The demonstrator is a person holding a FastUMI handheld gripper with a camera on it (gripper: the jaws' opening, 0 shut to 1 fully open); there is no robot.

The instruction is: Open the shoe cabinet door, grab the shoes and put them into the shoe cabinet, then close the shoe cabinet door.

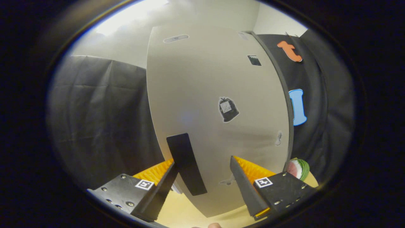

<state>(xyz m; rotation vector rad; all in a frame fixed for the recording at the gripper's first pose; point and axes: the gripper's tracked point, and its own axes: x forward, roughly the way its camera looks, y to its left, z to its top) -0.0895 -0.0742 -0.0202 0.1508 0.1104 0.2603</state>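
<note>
Gripper view shows the gripper (202, 161) with its two fingers spread wide and holding nothing, just in front of the shoe cabinet door (215, 104). One dark handle (186, 164) on this door lies between the fingers, close to the left finger. On the door I count one dark sticker (228, 109), and one round striped object (298, 168) rests on the desk (186, 212) beyond the right finger.

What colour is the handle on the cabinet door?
Black, on a pale beige door; the handle shows clearly in the gripper view, between the open fingers.
</note>
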